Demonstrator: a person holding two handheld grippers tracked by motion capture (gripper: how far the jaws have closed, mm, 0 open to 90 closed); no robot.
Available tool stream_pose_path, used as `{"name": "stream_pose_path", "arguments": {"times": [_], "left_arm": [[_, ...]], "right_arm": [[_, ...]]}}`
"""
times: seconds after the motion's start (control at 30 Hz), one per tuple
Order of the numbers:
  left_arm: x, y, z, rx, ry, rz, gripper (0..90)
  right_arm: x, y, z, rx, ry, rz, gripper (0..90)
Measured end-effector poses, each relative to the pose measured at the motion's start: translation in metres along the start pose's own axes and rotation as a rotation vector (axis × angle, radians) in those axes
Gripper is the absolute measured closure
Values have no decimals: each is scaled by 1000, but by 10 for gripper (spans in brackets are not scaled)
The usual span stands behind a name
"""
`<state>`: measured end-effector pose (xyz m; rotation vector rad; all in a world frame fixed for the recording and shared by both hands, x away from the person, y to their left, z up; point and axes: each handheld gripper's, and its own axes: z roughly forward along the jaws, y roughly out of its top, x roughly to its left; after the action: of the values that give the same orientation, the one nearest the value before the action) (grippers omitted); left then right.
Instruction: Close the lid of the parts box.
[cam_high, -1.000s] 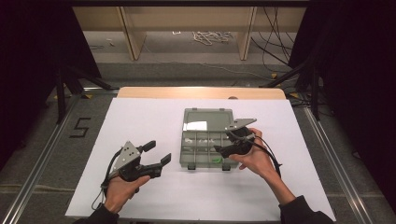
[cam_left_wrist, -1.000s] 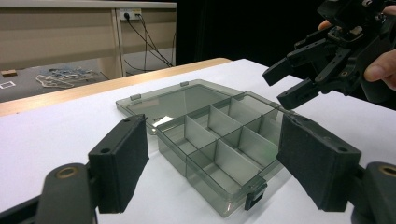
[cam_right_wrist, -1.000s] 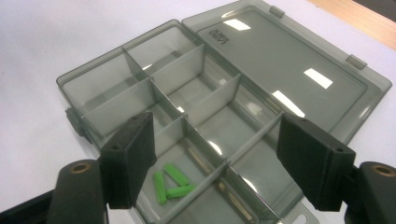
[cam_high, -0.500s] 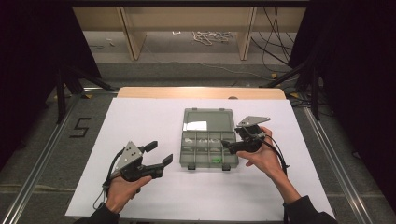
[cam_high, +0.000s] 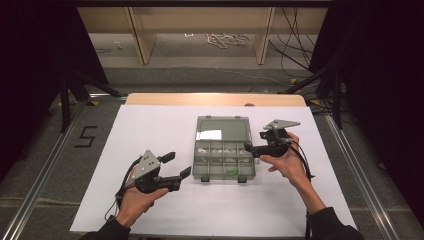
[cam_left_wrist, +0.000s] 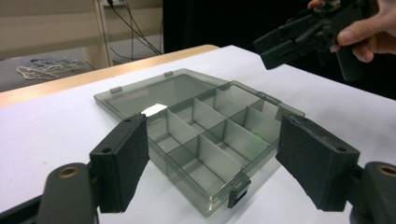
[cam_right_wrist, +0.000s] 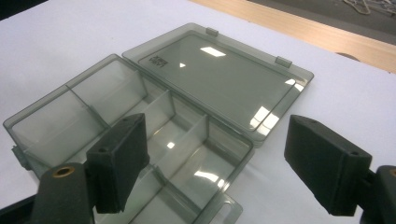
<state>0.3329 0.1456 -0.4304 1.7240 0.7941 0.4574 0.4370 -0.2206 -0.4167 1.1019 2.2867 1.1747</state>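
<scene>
Smoke-grey clear plastic organiser box (cam_high: 223, 160), 1 only, is seen lying on the white table sheet (cam_high: 150, 130) w/ its lid (cam_high: 223, 129) folded flat open behind it (a small green item (cam_high: 230, 171) sits in a front compartment). 2 black two-jaw grippers are counted. Left gripper (cam_high: 179, 164) is held just left of the box's front corner, jaws wide apart, nothing between. Right gripper (cam_high: 249, 147) hovers at the box's right edge, jaws likewise apart.
</scene>
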Motion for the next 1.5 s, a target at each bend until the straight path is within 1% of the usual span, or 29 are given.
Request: {"name": "stream_pose_path", "arguments": {"times": [0.03,0.1,0.17,0.2,0.23,0.27,0.3,0.33,0.37,0.4,0.47,0.53,0.57,0.67,0.7,0.73,0.8,0.83,0.93,1.0,1.07,1.13,1.17,1.27,1.33,1.37,1.4,1.43,1.5], "left_arm": [[-1,2,3,18,0,-13,256],[0,4,8,45,-7,2,259],[-1,5,13,67,10,-17,283],[0,6,15,72,5,-10,297],[1,6,18,85,8,-25,309],[3,6,21,96,12,-42,315],[4,7,22,111,19,-43,319],[6,8,26,123,23,-64,325],[7,8,28,140,22,-70,329],[9,9,31,161,16,-63,330],[10,10,36,186,22,-70,334],[10,10,41,209,19,-78,338],[10,9,44,220,17,-77,343],[9,8,51,259,16,-68,364],[11,8,52,295,12,-41,374],[10,7,55,294,15,-58,387],[11,5,59,319,3,-51,425],[11,5,61,335,1,-48,433],[13,5,66,355,13,-58,458],[15,4,70,362,24,-68,476],[18,2,72,383,30,-77,494],[21,1,74,400,32,-58,510],[21,0,75,407,37,-69,525],[23,-2,79,418,32,-91,562],[25,-3,81,433,32,-94,583],[25,-3,81,442,33,-96,601],[25,-4,82,449,33,-102,612],[24,-5,82,447,35,-110,622],[23,-5,83,456,39,-96,649]], "right_arm": [[0,0,0,-2,-4,11,220],[-3,1,0,-1,-4,26,218],[-7,3,1,-4,-2,21,217],[-9,4,1,0,-4,26,215],[-10,5,0,3,-7,44,215],[-13,7,0,-4,1,39,214],[-15,8,0,-8,-1,47,215],[-18,9,0,-11,6,51,215],[-20,11,0,-16,-2,65,215],[-22,13,1,-19,9,77,216],[-27,15,3,-36,20,94,221],[-28,18,4,-14,9,110,218],[-30,19,7,-30,11,95,219],[-33,23,8,-11,18,115,217],[-34,24,10,-5,21,123,216],[-35,24,11,10,24,136,215],[-39,24,15,16,13,128,206],[-40,24,18,18,20,145,207],[-46,24,25,35,14,163,207],[-49,24,29,58,8,191,208],[-51,25,34,66,4,189,212],[-50,27,37,100,-9,223,214],[-51,27,39,97,2,223,217],[-52,30,45,110,-11,228,229],[-56,30,49,116,-7,201,229],[-57,30,51,121,-11,200,229],[-59,29,53,116,-21,183,232],[-59,30,55,130,-10,211,235],[-61,29,59,150,-8,221,235]]}}
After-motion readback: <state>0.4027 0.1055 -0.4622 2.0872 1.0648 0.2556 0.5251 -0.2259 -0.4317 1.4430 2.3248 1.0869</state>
